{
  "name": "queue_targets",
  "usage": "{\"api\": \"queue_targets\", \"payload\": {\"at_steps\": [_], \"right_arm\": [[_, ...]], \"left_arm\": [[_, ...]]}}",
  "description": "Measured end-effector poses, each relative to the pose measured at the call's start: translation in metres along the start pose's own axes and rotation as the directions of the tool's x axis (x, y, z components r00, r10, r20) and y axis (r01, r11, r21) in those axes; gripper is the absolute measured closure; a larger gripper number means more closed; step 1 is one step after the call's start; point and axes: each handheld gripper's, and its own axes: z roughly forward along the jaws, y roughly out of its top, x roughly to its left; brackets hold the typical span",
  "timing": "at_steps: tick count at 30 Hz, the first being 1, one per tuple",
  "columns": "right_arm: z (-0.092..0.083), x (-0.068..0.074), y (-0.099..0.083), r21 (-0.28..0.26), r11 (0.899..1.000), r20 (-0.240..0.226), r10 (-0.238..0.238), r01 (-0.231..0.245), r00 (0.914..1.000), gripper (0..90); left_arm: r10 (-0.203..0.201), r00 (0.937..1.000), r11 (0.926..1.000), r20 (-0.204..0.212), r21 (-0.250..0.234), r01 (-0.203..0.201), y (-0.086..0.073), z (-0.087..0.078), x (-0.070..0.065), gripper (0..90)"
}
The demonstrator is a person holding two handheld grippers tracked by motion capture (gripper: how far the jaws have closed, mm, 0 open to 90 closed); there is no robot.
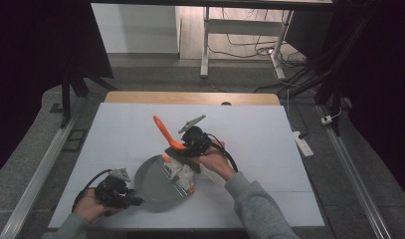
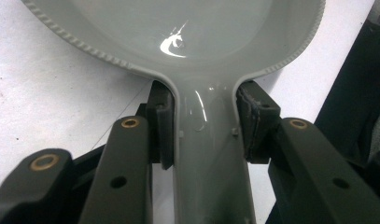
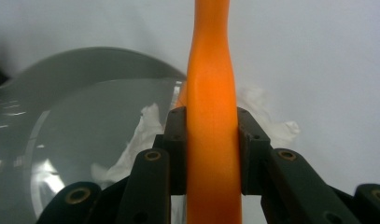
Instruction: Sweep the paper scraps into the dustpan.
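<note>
left gripper clamped on the handle of the glossy grey round pan, which rests on the white table; right gripper grips the orange-handled brush; the high view shows its white crumpled head at the pan's rim.

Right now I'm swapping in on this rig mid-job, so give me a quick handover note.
Left gripper: shut on the grey pan's handle, pan flat on the white table.
Right gripper: shut on the orange-handled tool, its working end down at the pan's right rim on a crumpled white wad.
Done: both grips secure, tool at the wad.
Left: apparently working the wad across the pan; progress cannot be judged.
</note>
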Motion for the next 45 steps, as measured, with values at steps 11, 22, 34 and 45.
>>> {"api": "queue_targets", "payload": {"at_steps": [11, 22, 34, 45], "right_arm": [[-0.039, -0.009, 0.0, -0.083, 0.997, 0.12, 0.013, -0.003, 0.9927, 70.3], [-0.004, -0.05, 0.008, -0.089, 0.992, 0.217, 0.103, -0.085, 0.9706, 70.4], [0.024, -0.05, 0.019, 0.028, 0.996, 0.13, 0.084, -0.089, 0.9879, 70.5], [0.02, -0.014, 0.01, 0.012, 1.0, 0.036, 0.027, -0.027, 0.999, 70.4]], "left_arm": [[-0.003, 1.0, 1.0, 0.001, -0.003, 0.003, 0.0, 0.0, 0.0, 61.9], [-0.003, 1.0, 1.0, 0.005, -0.001, 0.003, 0.0, 0.001, 0.001, 61.8], [-0.005, 1.0, 1.0, 0.005, -0.002, 0.005, 0.0, 0.001, 0.001, 61.9], [-0.008, 1.0, 1.0, 0.004, -0.002, 0.008, 0.0, 0.002, 0.001, 61.9]]}}
